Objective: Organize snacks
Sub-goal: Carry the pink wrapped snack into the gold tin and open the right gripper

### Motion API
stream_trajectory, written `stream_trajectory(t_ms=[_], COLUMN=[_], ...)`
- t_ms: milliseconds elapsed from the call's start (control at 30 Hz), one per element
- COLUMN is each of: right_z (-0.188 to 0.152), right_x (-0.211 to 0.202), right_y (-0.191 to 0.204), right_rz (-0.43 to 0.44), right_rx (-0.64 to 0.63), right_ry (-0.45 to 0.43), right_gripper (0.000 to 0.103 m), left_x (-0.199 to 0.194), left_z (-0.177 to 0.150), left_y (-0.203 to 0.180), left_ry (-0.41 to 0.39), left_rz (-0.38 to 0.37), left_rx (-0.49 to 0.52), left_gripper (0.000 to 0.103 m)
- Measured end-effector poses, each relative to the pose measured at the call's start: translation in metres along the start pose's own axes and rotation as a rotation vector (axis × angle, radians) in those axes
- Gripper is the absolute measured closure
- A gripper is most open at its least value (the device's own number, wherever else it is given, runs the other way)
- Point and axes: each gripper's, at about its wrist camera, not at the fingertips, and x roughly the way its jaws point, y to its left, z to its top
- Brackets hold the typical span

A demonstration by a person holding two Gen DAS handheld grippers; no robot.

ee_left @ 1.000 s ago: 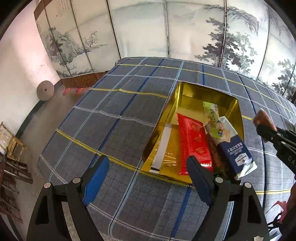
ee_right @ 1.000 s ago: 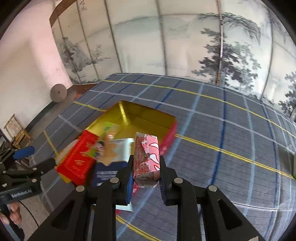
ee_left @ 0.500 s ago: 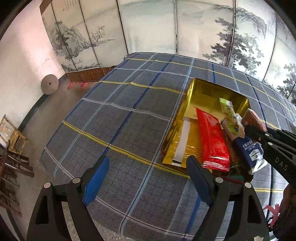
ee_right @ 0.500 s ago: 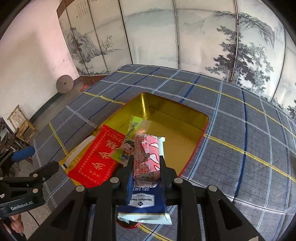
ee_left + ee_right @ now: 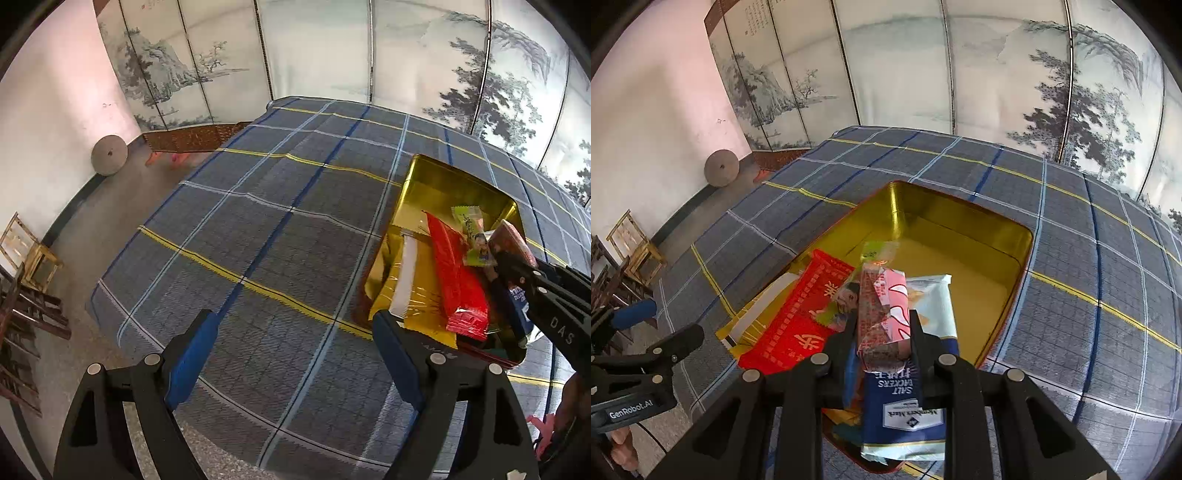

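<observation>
My right gripper (image 5: pixel 882 332) is shut on a pink and white snack packet (image 5: pixel 882 314) and holds it over the near end of a gold tin (image 5: pixel 960 229). In the tin lie a red packet (image 5: pixel 798 317), a green packet (image 5: pixel 875 251), a blue and white cracker pack (image 5: pixel 908 398) and a gold and white pack (image 5: pixel 750 321). In the left wrist view the tin (image 5: pixel 443 184) is at the right, with the red packet (image 5: pixel 454 273) and the right gripper (image 5: pixel 513 254) over it. My left gripper (image 5: pixel 291 354) is open and empty above the plaid cloth, left of the tin.
The blue-grey plaid cloth (image 5: pixel 277 221) covers the table. A painted folding screen (image 5: pixel 960 74) stands behind it. A round stone disc (image 5: pixel 109 155) leans on the wall at left, and wooden chairs (image 5: pixel 29 258) stand on the floor at far left.
My right gripper has carried the pink packet forward over the tin's near end. My left gripper has drifted left, so the tin sits further right in its view.
</observation>
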Motion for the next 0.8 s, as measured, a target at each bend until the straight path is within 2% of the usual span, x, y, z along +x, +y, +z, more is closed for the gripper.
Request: stream_trajectory(t_ms=[500,800], right_z=[-0.0022,-0.0038], right_x=[-0.0024,-0.0089], right_y=[0.0073,0.0099], right_rz=[-0.007,-0.014], right_rx=[-0.017,-0.020], right_ry=[-0.009,-0.021], right_gripper=[0.076,0.058], left_x=[0.0016,-0.0005], left_z=[-0.0043,-0.0060], left_y=[0.0016,-0.0017], left_ry=[0.009,0.009], left_rz=[-0.001,-0.001], left_rx=[-0.001,0.007], left_gripper=[0.020,0.019])
